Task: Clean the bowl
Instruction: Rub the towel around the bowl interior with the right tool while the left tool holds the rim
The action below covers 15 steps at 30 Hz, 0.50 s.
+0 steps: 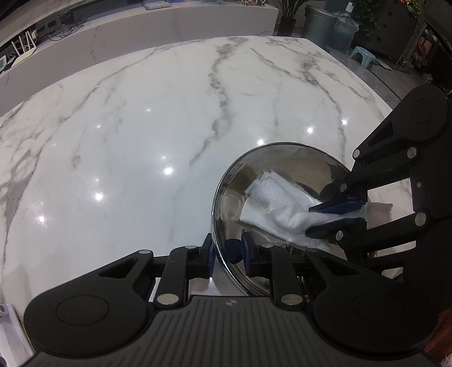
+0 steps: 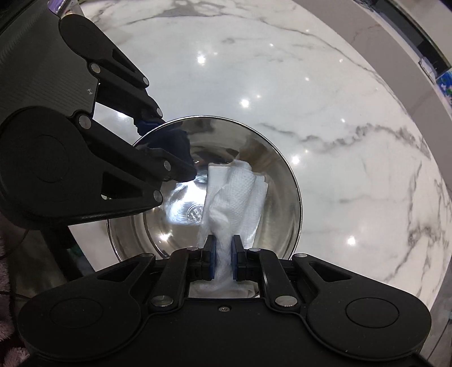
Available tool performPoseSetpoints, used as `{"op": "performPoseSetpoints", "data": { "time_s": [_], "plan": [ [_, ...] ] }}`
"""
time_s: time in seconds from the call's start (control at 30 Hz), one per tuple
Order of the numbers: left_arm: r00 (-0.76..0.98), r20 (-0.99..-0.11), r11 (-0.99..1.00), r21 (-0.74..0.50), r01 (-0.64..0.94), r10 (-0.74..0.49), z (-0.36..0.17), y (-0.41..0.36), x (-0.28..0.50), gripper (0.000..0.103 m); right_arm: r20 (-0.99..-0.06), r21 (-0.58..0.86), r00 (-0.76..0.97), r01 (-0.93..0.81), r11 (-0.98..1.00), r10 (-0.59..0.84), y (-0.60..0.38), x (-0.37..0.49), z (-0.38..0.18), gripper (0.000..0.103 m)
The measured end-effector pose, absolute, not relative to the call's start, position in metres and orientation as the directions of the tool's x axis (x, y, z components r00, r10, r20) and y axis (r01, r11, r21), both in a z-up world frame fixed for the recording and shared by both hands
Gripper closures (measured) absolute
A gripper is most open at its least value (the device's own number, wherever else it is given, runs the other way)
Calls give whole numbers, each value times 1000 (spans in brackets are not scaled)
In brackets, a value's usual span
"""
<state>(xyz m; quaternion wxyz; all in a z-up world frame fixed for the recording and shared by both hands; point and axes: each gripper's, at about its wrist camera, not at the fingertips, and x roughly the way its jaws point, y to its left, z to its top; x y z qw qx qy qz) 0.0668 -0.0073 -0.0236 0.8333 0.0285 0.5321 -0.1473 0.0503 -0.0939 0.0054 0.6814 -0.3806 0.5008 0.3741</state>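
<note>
A shiny steel bowl (image 1: 240, 175) (image 2: 271, 203) sits on the white marble table (image 1: 127, 155) (image 2: 325, 113). My left gripper (image 1: 226, 254) is shut on the bowl's near rim, one finger outside and one inside; it shows in the right wrist view (image 2: 158, 132) at the bowl's far-left rim. My right gripper (image 2: 223, 254) is shut on a white paper towel (image 2: 237, 192) (image 1: 276, 203) that lies against the bowl's inner wall. The right gripper shows in the left wrist view (image 1: 330, 218) reaching into the bowl from the right.
A long white counter (image 1: 169, 31) runs behind the table. A grey bin (image 1: 319, 22), a potted plant (image 1: 288, 14) and a small teal stool (image 1: 363, 56) stand on the floor beyond the far right corner. The table's edge (image 2: 432, 225) curves at right.
</note>
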Motion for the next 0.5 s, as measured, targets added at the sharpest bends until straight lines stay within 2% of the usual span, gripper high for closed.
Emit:
{"op": "performPoseSetpoints", "data": {
  "time_s": [0.07, 0.23, 0.33, 0.5],
  "plan": [
    [356, -904, 950, -137, 281, -236, -26, -7, 66, 74, -968, -132, 212, -887, 442, 135, -95, 52, 7, 94],
    [338, -908, 943, -146, 299, -248, -26, -7, 63, 73, -968, -102, 197, -875, 473, 156, -100, 55, 10, 94],
    [345, -907, 942, -136, 307, -243, -25, -7, 62, 76, -967, -99, 198, -872, 480, 160, -101, 54, 12, 95],
    [390, -895, 953, -109, 282, -218, -21, -4, 66, 87, -968, -86, 189, -867, 491, 163, -100, 52, 15, 94]
  ]
}}
